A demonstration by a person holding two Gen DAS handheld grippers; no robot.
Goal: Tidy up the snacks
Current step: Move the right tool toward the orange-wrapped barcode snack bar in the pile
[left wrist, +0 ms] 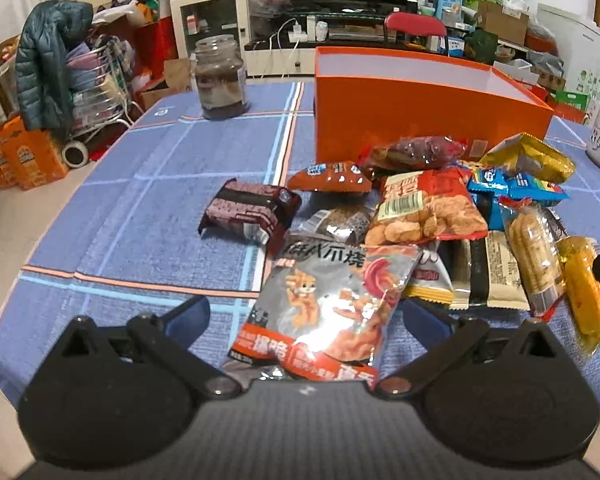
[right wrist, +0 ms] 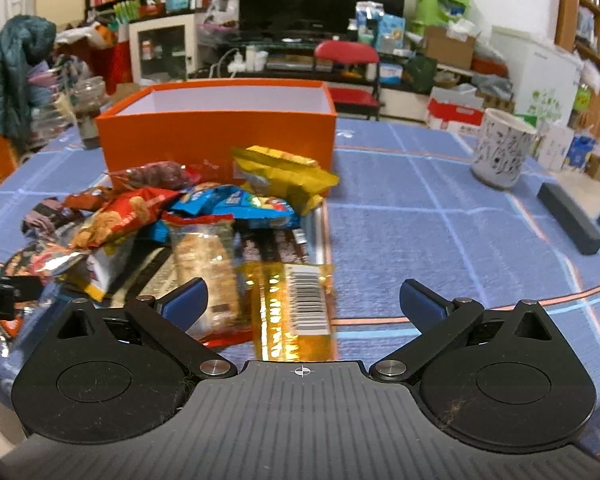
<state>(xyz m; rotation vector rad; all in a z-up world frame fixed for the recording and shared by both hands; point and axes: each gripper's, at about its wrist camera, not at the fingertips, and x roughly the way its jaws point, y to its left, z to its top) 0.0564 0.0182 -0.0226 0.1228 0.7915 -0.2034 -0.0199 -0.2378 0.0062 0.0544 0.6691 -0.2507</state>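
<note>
A heap of snack packets lies on the blue checked tablecloth (left wrist: 140, 216) in front of an open orange box (left wrist: 420, 116), which also shows in the right wrist view (right wrist: 220, 140). My left gripper (left wrist: 304, 312) is open, its fingers either side of a grey and red packet with a cat picture (left wrist: 328, 312). My right gripper (right wrist: 304, 300) is open above an amber packet with a barcode (right wrist: 292, 308) and a clear biscuit packet (right wrist: 208, 264). The box looks empty inside as far as I can see.
A dark glass jar (left wrist: 222, 76) stands at the back left of the table. A patterned white mug (right wrist: 500, 152) and a dark grey bar (right wrist: 570, 218) are on the right. A brown packet (left wrist: 252, 210) lies left of the heap. Cluttered room behind.
</note>
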